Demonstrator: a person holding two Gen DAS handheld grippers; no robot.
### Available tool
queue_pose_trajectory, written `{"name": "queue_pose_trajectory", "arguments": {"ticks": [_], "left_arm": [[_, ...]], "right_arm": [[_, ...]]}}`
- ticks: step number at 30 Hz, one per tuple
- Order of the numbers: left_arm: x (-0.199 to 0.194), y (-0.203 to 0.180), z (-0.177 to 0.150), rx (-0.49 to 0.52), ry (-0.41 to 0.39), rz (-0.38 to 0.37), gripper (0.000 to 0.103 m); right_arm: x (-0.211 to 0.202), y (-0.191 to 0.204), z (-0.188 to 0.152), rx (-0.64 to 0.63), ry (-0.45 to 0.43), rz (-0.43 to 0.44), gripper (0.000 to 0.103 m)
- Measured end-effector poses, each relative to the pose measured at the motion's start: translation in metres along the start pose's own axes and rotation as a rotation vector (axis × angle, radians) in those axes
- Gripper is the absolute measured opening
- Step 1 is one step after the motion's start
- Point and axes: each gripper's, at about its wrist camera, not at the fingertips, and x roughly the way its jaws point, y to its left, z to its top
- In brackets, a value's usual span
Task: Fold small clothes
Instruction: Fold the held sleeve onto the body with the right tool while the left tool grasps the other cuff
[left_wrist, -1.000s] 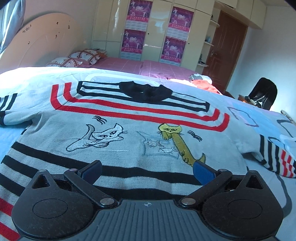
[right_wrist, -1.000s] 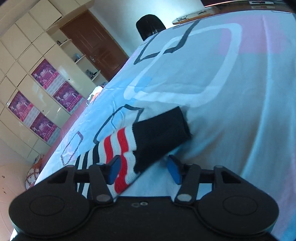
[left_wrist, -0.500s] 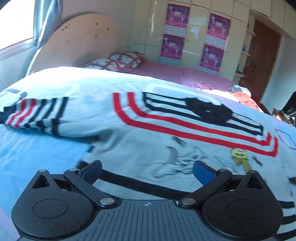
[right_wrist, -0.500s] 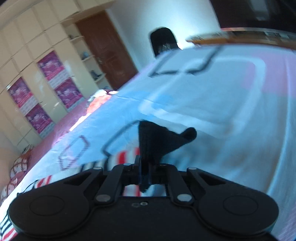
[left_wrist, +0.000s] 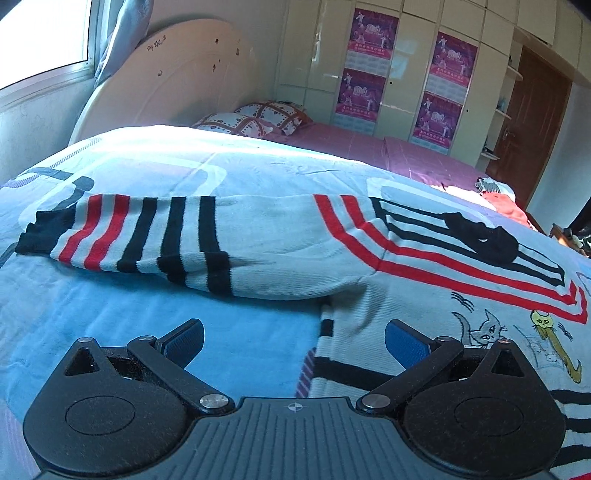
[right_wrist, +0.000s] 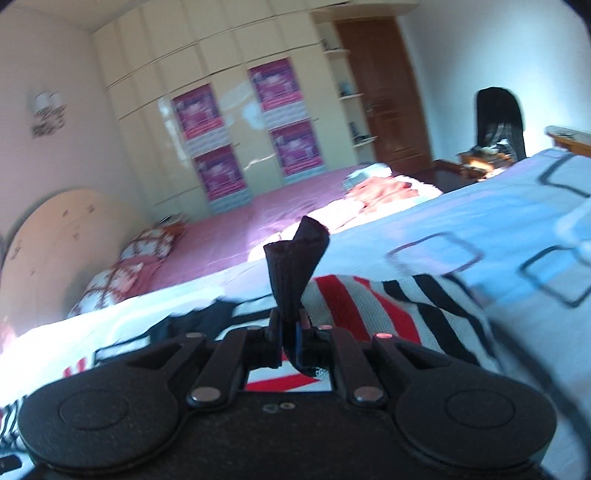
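A small grey knit sweater (left_wrist: 424, 306) with red and black stripes and cat pictures lies flat on the blue bedspread (left_wrist: 147, 306). Its left sleeve (left_wrist: 155, 236) stretches out to the left, black cuff at the far end. My left gripper (left_wrist: 293, 338) is open and empty, low over the sweater's left side edge below the armpit. My right gripper (right_wrist: 290, 332) is shut on the black cuff (right_wrist: 295, 254) of the right sleeve (right_wrist: 388, 302), which is lifted and carried over the sweater's body.
Beyond the blue bedspread lies a pink bed sheet (left_wrist: 369, 147) with patterned pillows (left_wrist: 258, 118) by the headboard (left_wrist: 166, 81). Orange clothes (right_wrist: 384, 192) sit at the bed's far side. Wardrobes with posters (right_wrist: 258, 122), a brown door and a dark chair (right_wrist: 498, 118) stand behind.
My right gripper shut on the right sleeve cuff, lifted it and swung it over toward the sweater. My left gripper moved left from the sweater's front to its left side edge.
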Motion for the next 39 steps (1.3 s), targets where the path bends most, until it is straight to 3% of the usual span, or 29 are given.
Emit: {"name": "queue_pose_trajectory", "arguments": {"ticks": [7, 8, 9, 10, 13, 17, 20, 22, 23, 26, 29, 30, 31, 32, 35, 39], "left_arm": [[0.002, 0.022, 0.004, 0.019, 0.003, -0.005, 0.103], [0.001, 0.023, 0.005, 0.019, 0.006, -0.005, 0.103], [0.002, 0.022, 0.006, 0.01, 0.01, -0.018, 0.103], [0.003, 0.022, 0.007, -0.006, 0.013, -0.038, 0.103], [0.004, 0.008, 0.01, -0.026, 0.003, -0.105, 0.103], [0.019, -0.037, 0.014, -0.06, 0.05, -0.344, 0.103], [0.039, -0.081, 0.013, -0.099, 0.11, -0.525, 0.102], [0.059, -0.109, 0.01, -0.139, 0.191, -0.604, 0.061], [0.07, -0.122, 0.006, -0.164, 0.235, -0.621, 0.056], [0.094, -0.152, -0.002, -0.17, 0.297, -0.595, 0.056], [0.106, -0.172, -0.004, -0.172, 0.286, -0.581, 0.056], [0.109, -0.176, -0.005, -0.172, 0.281, -0.576, 0.049], [0.112, -0.182, -0.006, -0.16, 0.277, -0.556, 0.025], [0.117, -0.186, -0.007, -0.143, 0.284, -0.542, 0.008], [0.117, -0.193, -0.004, -0.117, 0.253, -0.554, 0.006], [0.084, -0.193, 0.026, -0.04, 0.101, -0.578, 0.006]], "right_arm": [[0.037, 0.085, -0.047, -0.105, 0.146, 0.109, 0.008], [0.044, 0.091, -0.055, -0.113, 0.185, 0.123, 0.014], [0.051, 0.098, -0.063, -0.126, 0.241, 0.132, 0.028], [0.054, 0.103, -0.068, -0.147, 0.278, 0.128, 0.031], [0.02, 0.105, -0.069, -0.19, 0.179, 0.137, 0.037], [-0.025, 0.076, -0.054, -0.139, 0.088, 0.122, 0.038], [-0.048, 0.05, -0.046, -0.094, 0.073, 0.074, 0.039], [-0.059, 0.033, -0.042, -0.077, 0.065, 0.042, 0.04], [-0.065, 0.025, -0.041, -0.074, 0.058, 0.024, 0.04], [-0.076, 0.003, -0.038, -0.054, 0.044, -0.019, 0.04], [-0.08, -0.021, -0.038, -0.014, 0.039, -0.066, 0.04], [-0.08, -0.028, -0.038, 0.002, 0.041, -0.081, 0.04], [-0.08, -0.035, -0.038, 0.021, 0.044, -0.099, 0.041], [-0.078, -0.041, -0.038, 0.039, 0.046, -0.114, 0.041], [-0.076, -0.056, -0.037, 0.073, 0.051, -0.129, 0.04], [-0.075, -0.062, -0.036, 0.07, 0.051, -0.13, 0.041]]}}
